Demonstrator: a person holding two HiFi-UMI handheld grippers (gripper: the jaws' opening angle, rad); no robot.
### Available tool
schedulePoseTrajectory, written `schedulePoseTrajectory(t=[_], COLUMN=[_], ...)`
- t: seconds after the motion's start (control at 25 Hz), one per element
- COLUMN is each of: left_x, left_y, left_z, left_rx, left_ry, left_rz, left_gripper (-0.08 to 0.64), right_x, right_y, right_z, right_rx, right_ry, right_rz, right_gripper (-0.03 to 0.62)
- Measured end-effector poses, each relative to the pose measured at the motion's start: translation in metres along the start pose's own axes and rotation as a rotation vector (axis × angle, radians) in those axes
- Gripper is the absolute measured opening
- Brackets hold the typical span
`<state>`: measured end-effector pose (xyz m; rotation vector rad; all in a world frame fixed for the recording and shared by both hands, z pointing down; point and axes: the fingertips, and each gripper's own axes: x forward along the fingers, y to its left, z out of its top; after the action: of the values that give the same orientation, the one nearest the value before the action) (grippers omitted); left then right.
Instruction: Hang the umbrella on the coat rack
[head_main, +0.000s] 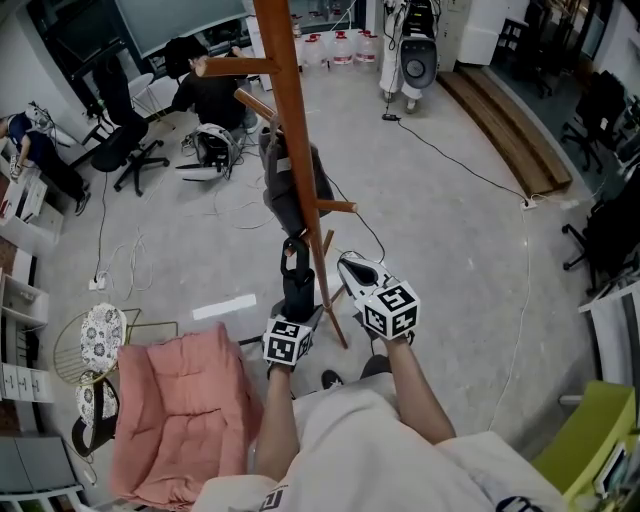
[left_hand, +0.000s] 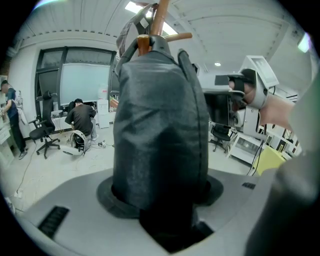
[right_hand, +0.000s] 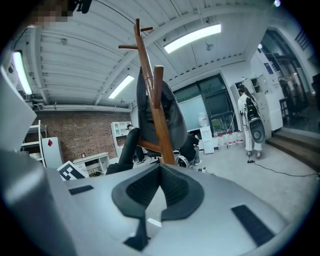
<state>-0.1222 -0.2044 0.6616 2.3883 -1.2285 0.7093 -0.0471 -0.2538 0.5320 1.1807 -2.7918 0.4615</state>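
Observation:
The wooden coat rack (head_main: 300, 150) rises in front of me, with pegs sticking out at several heights. A folded dark umbrella (head_main: 288, 190) stands upright against its pole, its upper end up among the pegs (left_hand: 161, 12). My left gripper (head_main: 297, 290) is shut on the umbrella's lower part, and the black fabric (left_hand: 160, 125) fills the left gripper view between the jaws (left_hand: 160, 202). My right gripper (head_main: 352, 268) hovers just right of the pole, pads together and holding nothing (right_hand: 160, 172). In the right gripper view the rack (right_hand: 161, 130) and the hanging umbrella (right_hand: 172, 117) stand close ahead.
A pink cushioned chair (head_main: 185, 410) stands at my lower left beside a round wire stool (head_main: 100, 335). The rack's slanted legs (head_main: 335, 320) reach the floor near my feet. Cables (head_main: 450, 160) run across the floor. People sit at desks (head_main: 215, 90) at the back left. A green chair (head_main: 590, 445) stands at lower right.

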Motion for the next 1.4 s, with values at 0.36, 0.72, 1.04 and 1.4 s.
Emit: schedulePoseTrajectory(t=[0.36,0.72,1.04,1.4], left_x=[0.005,0.014,0.02,0.032], left_y=[-0.001,-0.001,-0.006,-0.002], left_z=[-0.004,-0.006,-0.01,-0.015], left_rx=[-0.004,0.003,-0.001,0.004], left_ry=[0.013,0.027,0.047,0.052], left_rz=[-0.014,-0.038,-0.063,-0.083], left_gripper=[0.252,0.252,0.252,0.252], right_x=[-0.002,-0.005,-0.011,-0.009], right_y=[-0.004,-0.013,-0.027,-0.025], right_z=[-0.005,-0.011,-0.012,-0.02], right_rx=[0.013,0.037,0.061,0.057], right_ry=[0.002,-0.001,-0.002,0.011], right_rz=[-0.011,-0.045,-0.084,-0.088], right_gripper=[0.003,0.005,0.003,0.003])
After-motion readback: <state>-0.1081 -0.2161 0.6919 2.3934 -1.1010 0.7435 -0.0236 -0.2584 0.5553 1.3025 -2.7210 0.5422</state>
